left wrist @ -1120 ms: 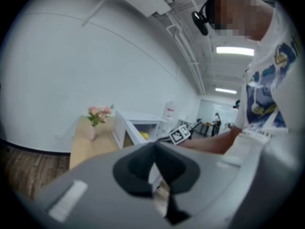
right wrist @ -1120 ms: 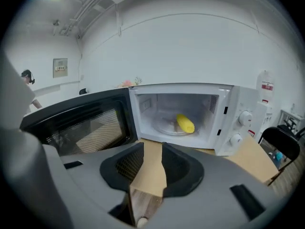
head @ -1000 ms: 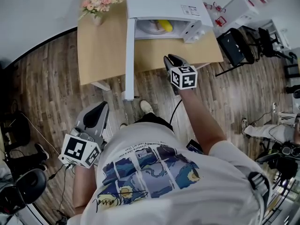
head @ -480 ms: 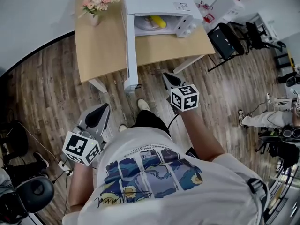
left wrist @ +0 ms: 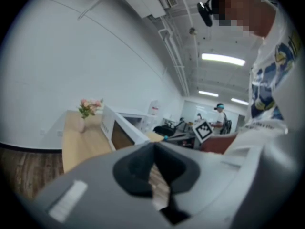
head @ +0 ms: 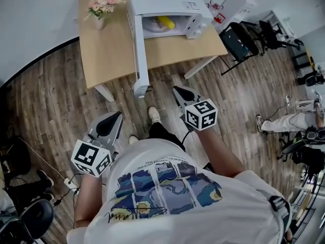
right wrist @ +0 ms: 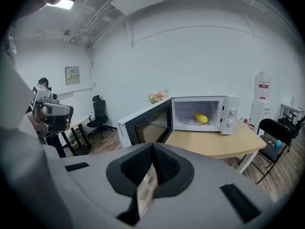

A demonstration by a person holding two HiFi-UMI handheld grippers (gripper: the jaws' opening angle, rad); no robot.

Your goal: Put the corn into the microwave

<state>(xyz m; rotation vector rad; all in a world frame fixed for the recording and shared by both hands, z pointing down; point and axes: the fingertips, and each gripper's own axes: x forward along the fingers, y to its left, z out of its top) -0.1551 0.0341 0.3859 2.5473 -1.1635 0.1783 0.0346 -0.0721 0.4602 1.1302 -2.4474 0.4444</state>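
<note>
A yellow corn cob (head: 165, 22) lies on the plate inside the white microwave (head: 167, 1), whose door (head: 139, 50) hangs wide open over the table's front edge. The right gripper view also shows the corn (right wrist: 200, 118) in the lit chamber. My right gripper (head: 177, 89) is shut and empty, held over the floor well short of the table. In its own view the right gripper (right wrist: 152, 144) has its pads pressed together. My left gripper (head: 116, 115) is lower left, also over the floor, shut with nothing in it; its own view shows the left gripper (left wrist: 153, 144) closed.
A wooden table (head: 111, 55) carries the microwave and a vase of pink flowers (head: 101, 6). A black chair (head: 238, 39) stands to the table's right, with white boxes behind it. More chairs and another person (head: 294, 121) are at the far right. Wood floor lies between me and the table.
I have backed away from the table. The right gripper has drawn back from the microwave opening toward me, and the left has shifted slightly. The corn stays inside.
</note>
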